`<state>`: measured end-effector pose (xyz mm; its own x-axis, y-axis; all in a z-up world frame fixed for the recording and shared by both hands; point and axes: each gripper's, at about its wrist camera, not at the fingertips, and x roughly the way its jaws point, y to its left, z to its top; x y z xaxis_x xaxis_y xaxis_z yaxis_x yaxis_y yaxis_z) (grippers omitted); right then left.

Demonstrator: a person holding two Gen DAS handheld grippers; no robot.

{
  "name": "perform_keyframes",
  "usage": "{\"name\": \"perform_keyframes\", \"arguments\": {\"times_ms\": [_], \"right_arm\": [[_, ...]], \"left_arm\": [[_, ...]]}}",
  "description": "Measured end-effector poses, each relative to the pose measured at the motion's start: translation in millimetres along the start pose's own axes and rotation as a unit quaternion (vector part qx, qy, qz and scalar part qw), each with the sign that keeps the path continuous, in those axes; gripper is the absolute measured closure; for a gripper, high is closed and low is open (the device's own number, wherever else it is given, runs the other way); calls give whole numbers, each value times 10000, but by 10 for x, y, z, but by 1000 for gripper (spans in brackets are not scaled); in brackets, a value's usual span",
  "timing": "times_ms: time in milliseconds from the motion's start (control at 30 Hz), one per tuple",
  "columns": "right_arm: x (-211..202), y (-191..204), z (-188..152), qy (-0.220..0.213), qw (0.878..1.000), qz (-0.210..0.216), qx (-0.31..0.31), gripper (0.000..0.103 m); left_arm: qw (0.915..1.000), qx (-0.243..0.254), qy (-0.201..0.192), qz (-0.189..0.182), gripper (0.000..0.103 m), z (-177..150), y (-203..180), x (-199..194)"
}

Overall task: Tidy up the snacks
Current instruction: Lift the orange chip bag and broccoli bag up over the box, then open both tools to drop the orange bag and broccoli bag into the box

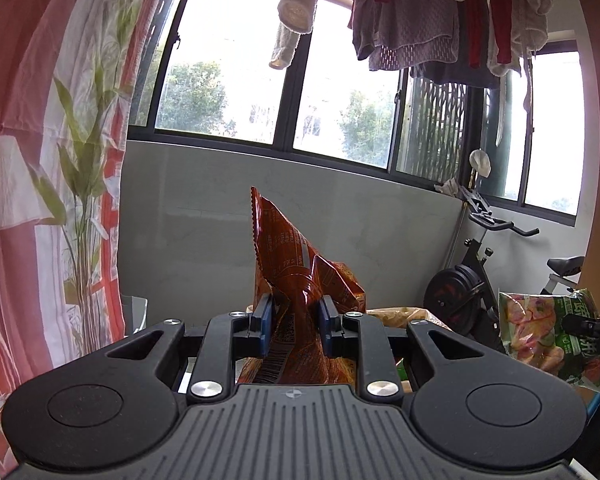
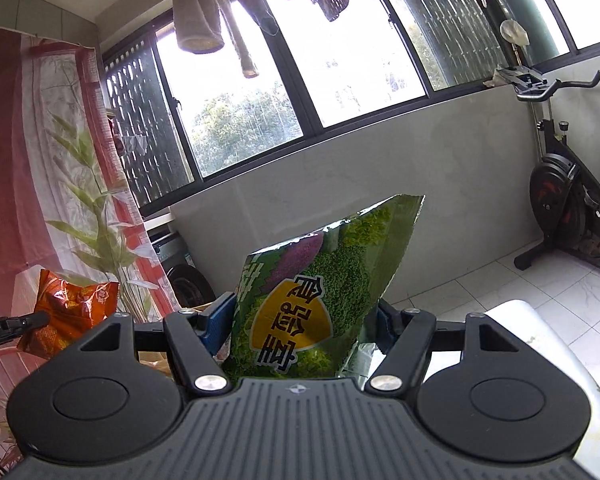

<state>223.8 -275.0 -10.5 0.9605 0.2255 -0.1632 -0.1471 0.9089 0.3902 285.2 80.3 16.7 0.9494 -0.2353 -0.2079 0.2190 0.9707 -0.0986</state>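
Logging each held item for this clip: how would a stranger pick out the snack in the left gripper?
Start at the big window with laundry hanging above it. Below it, the left gripper pinches an orange bag at a crumpled waist. Unlike the green bag in the right gripper, it is shiny orange-red with a zigzag edge.

You face wide dark-framed window (image 1: 300,92), bright daylight, trees outside. Grey wall (image 1: 220,216) runs below sill. Laundry (image 1: 440,12) hangs overhead. Red-and-white leaf-print curtain (image 1: 60,160) on your left. Black exercise bike (image 2: 568,200) stands right on pale tiled floor (image 2: 480,280). Dark round appliance by curtain, possibly washing machine (image 2: 184,276).
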Motion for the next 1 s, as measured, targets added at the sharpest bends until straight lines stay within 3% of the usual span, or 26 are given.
{"name": "perform_keyframes", "arguments": {"times_ms": [300, 533, 600, 667, 700, 733, 800, 1000], "right_arm": [[942, 417, 253, 87, 9971, 308, -689, 34], [1922, 743, 32, 823, 9853, 60, -1494, 34], [2151, 776, -91, 1092, 9814, -111, -1575, 33], [2355, 786, -195, 1483, 9767, -105, -1551, 30], [2419, 786, -226, 1603, 9755, -72, -1506, 30], [2457, 784, -243, 1661, 9753, -18, -1457, 25], [2466, 780, -224, 1632, 9771, 1, -1368, 16], [2191, 721, -100, 1257, 9853, 176, -1143, 15]], "left_arm": [[9986, 362, 387, 65, 78, 97, -183, 818], [9903, 788, 1129, 202, 77, -110, -284, 1496], [9885, 806, 1264, 217, 73, -178, -274, 1623], [9869, 825, 1365, 231, 58, -230, -241, 1725], [9864, 831, 1395, 250, 42, -247, -220, 1748], [9864, 837, 1387, 265, 35, -257, -203, 1751], [9868, 849, 1357, 235, 34, -266, -171, 1722], [9895, 431, 1379, 106, 34, -221, -77, 1575]]}}
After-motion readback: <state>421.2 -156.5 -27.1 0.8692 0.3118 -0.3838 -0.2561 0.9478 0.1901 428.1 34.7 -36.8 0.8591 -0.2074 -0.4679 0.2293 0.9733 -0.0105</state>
